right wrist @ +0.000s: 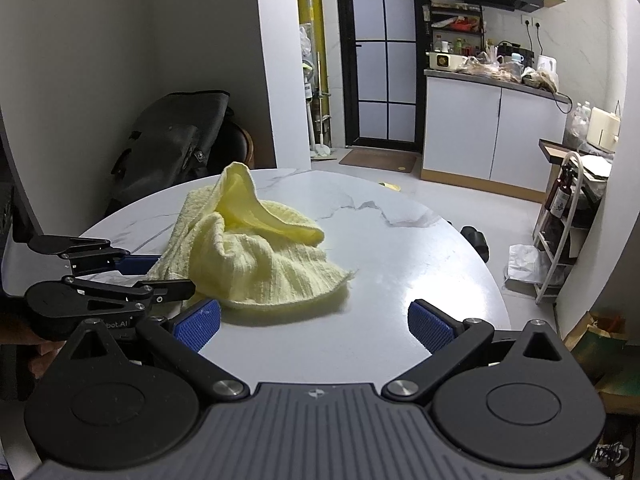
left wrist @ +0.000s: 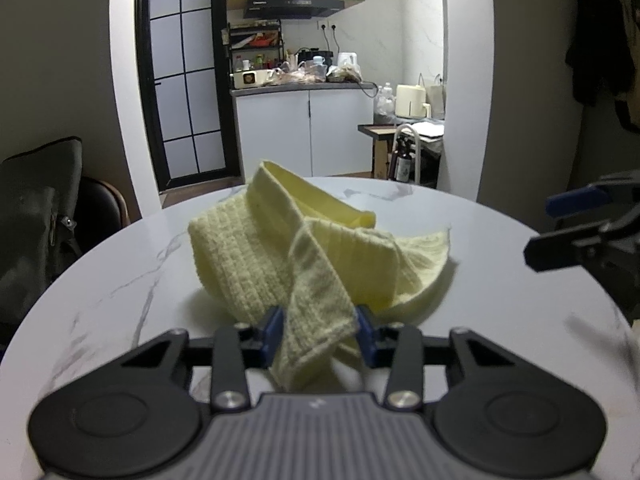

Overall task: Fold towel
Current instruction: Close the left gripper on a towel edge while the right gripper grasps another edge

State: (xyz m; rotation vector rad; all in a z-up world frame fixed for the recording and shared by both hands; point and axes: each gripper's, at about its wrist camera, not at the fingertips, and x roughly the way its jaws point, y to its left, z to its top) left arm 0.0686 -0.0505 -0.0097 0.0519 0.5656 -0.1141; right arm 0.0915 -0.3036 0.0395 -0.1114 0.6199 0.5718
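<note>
Left hand-held gripper (left wrist: 318, 330) pinches crumpled towel (left wrist: 304, 256).

Both grippers: black plastic linkage-arm left gripper (left wrist: 319, 330) and right gripper (right wrist: 314, 322), blue textured pads (right wrist: 198, 324), silver pivot screws, grey ribbed housing.

Two low fisheye views, each looking forward from just behind its own gripper fingers. The left wrist camera sits close over the near rim of the round marble table (left wrist: 120, 280), facing the crumpled yellow towel (left wrist: 256, 264), kitchen counter (left wrist: 300, 88) straight beyond. The right wrist camera sits beside it, right of the towel (right wrist: 256, 264), angled leftward. Both share table, towel, glass-paned door (left wrist: 184, 76) and counter.
</note>
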